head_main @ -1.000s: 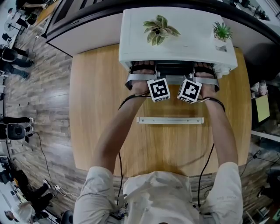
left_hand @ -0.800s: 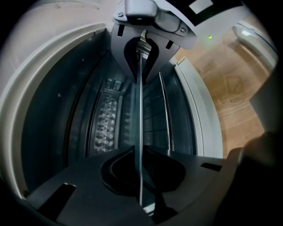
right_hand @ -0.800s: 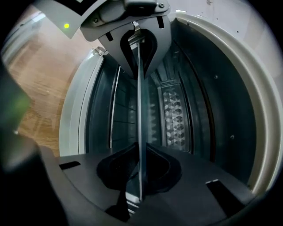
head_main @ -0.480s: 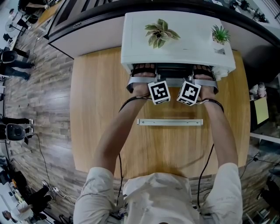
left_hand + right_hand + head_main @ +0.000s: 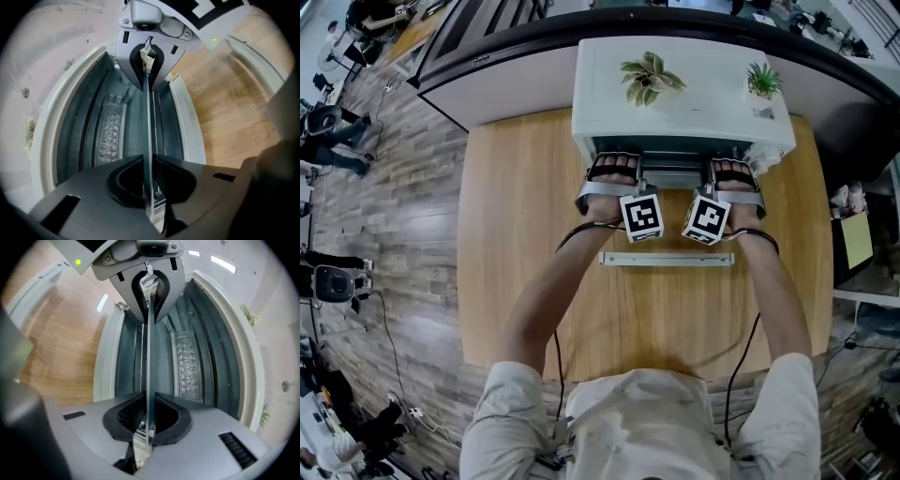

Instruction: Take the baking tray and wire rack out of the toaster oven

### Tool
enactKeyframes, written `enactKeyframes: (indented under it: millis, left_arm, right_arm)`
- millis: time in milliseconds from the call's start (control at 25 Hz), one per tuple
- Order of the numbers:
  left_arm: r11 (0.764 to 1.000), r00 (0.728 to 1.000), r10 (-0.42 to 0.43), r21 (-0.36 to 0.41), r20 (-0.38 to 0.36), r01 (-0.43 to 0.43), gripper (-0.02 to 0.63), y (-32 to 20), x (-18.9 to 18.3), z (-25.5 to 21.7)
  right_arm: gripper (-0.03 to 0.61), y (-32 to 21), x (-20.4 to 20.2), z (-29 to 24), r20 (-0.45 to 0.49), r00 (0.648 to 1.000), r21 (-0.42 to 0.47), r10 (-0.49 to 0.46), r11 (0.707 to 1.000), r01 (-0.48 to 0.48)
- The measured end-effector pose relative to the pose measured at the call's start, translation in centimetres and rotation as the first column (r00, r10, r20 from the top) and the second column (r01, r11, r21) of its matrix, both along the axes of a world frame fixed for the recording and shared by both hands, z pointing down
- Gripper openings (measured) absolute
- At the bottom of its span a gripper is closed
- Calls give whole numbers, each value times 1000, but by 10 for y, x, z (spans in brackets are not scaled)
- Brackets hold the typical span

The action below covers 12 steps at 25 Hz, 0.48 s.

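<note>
Left tool: my left tool (image 5: 148, 164) is clamped on a thin metal sheet seen edge-on, one jaw on each face.
Right tool: my right tool (image 5: 149, 399) is pinched onto the same sheet from the other end. The sheet's edge runs straight from one tool to the other.
What I hold: from its flat, thin lip, I judge it to be the baking tray (image 5: 148, 122).
Wire rack: I cannot tell whether it rides under the tray or still sits on the rails.
Where the tray is: at the mouth of the toaster oven (image 5: 675, 89). Its front edge is between my two tools and the rest seems to reach back into the grey cavity.
Long axis: the gripped edge lies across the opening, left to right, square to the way out.
Way out: toward my body, over the desk (image 5: 516, 234). A pale bar (image 5: 666, 258) lies just in front of my hands, probably the handle of the dropped door.
Nearer hand: neither; each holds one part of the front edge.
What the pull needs: by my reckoning, both tools must come back together and level, or the tray could skew and bind on the side rails.
</note>
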State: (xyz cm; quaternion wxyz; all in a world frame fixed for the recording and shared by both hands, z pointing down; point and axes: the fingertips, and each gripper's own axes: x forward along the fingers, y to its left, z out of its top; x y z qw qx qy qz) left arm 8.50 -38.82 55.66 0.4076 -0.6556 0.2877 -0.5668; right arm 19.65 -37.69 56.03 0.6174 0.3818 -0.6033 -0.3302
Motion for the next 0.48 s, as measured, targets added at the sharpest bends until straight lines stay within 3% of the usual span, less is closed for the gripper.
enactKeyframes:
  millis: [480]
  left_arm:
    - [998, 999, 51, -35, -17, -51, 48, 70, -3, -4]
  right_arm:
    - [51, 70, -5, -7, -8, 1000, 1, -1, 1000, 1]
